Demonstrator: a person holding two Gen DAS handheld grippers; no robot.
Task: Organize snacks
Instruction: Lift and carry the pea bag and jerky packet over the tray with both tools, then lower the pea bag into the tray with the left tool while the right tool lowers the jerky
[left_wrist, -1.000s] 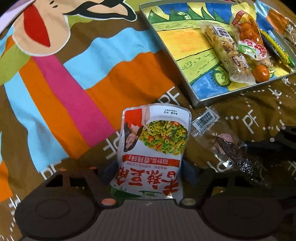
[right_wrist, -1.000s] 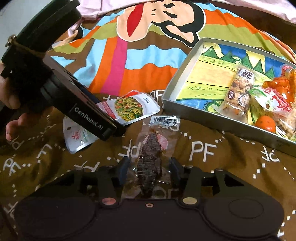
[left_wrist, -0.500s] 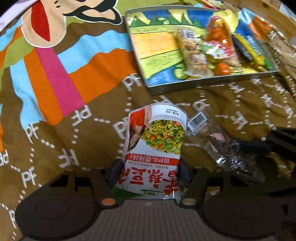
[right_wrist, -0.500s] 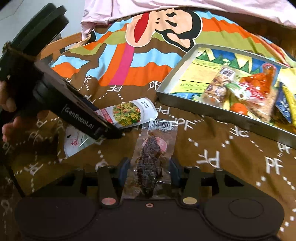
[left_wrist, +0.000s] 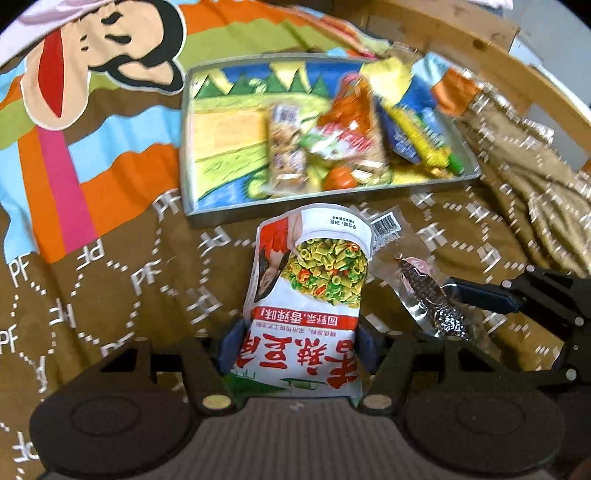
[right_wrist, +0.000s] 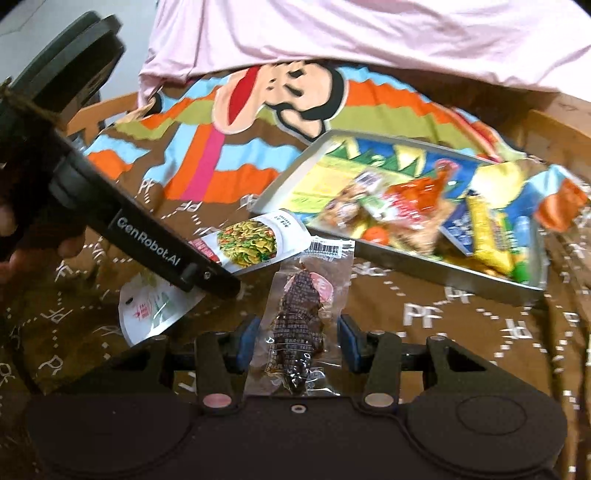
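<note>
1. Left gripper (left_wrist: 297, 349) is clamped on a white snack pouch with a veggie-pasta photo and red lettering (left_wrist: 308, 295), held up over the brown "PF"-print blanket (left_wrist: 110, 288).
2. Right gripper (right_wrist: 297, 341) has its blue pads (right_wrist: 246, 341) closed on the edges of a clear vacuum-sealed pack of dark dried meat (right_wrist: 301, 321), also off the blanket.
3. Both packs hang just short of the silver metal tray with a crayon-style landscape inside (left_wrist: 207, 216); more snacks are piled in its right half.
4. Only the right wrist view shows the pink sheet (right_wrist: 351, 40) and a person's hand (right_wrist: 22, 240) on the left tool.
5. Only the left view shows the wooden bed frame (left_wrist: 461, 40) well.
</note>
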